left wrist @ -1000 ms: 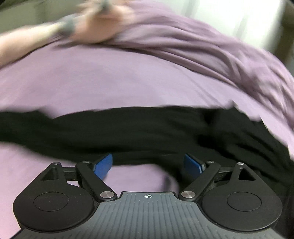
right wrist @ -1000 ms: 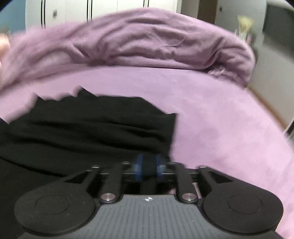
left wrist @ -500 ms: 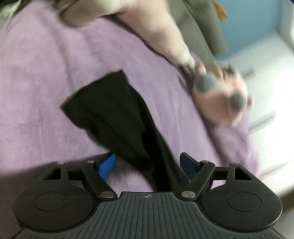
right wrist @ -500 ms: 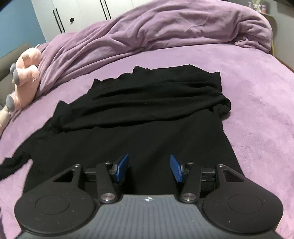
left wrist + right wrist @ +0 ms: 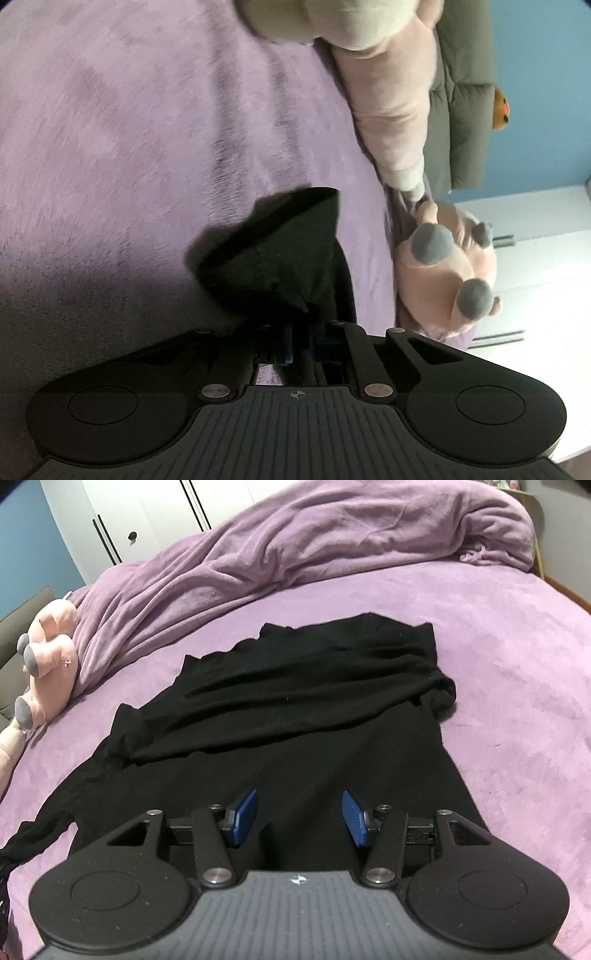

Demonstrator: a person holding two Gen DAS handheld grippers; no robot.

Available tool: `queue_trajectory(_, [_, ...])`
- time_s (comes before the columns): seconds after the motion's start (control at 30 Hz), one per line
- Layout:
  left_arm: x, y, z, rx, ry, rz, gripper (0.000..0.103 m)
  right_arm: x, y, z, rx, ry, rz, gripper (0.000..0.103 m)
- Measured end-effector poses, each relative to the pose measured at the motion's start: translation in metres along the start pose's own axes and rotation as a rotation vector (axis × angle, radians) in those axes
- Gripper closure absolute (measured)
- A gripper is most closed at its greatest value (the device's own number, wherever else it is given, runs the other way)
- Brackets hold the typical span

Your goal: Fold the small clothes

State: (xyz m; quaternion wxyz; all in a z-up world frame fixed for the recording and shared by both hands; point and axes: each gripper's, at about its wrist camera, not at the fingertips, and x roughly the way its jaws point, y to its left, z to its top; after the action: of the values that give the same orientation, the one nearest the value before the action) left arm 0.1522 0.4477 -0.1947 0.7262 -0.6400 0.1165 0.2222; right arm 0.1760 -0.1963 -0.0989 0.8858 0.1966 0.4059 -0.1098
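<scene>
**Black garment pinched at its sleeve end by the left gripper, right gripper spread above the hem**

Black garment (image 5: 295, 716) lies spread on the purple bed cover (image 5: 517, 672), its upper part folded down in a rumpled band across the body, one long sleeve trailing out toward the lower left of the right wrist view. In the left wrist view the sleeve end (image 5: 280, 258) rises in a dark peak straight from the fingers of the left gripper (image 5: 295, 341), whose blue pads are pressed together on the cloth; its jaws have just been closing, and the fabric sits between them. The rest of that sleeve lies on the bed cover ahead of the fingers, close to a pink plush toy (image 5: 443, 266) with grey toe pads.

The right gripper (image 5: 299, 818) hangs over the garment's near edge with its blue pads standing apart, black cloth showing below and between them, neither pad visibly pressing on it. Its jaws opened wider within the last second. Whether the fingertips touch the fabric cannot be told.

A bunched purple blanket (image 5: 314, 542) lies along the far side of the bed, beyond the garment, with white cupboard doors (image 5: 140, 520) behind.
</scene>
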Motion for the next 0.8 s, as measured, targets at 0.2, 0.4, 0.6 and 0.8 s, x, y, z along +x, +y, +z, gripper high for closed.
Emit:
queue_trajectory(0.2, [-0.018, -0.101, -0.061, 0.521, 0.038, -0.152, 0.095, -0.002, -0.007, 0.0, 0.027, -0.026, 0.021, 0.052])
queue_trajectory(0.4, [-0.043, -0.198, -0.222, 0.908, 0.291, -0.484, 0.095, -0.007, -0.007, 0.0, 0.03, -0.067, 0.032, 0.052])
queue_trajectory(0.6, [-0.042, -0.193, -0.384, 1.133, 0.609, -0.523, 0.025, -0.011, -0.023, 0.007, 0.096, -0.069, 0.123, 0.052])
queue_trajectory(0.8, [-0.036, -0.146, -0.4, 1.224, 0.638, -0.309, 0.027, 0.005, -0.036, 0.025, 0.149, 0.019, 0.279, 0.05])
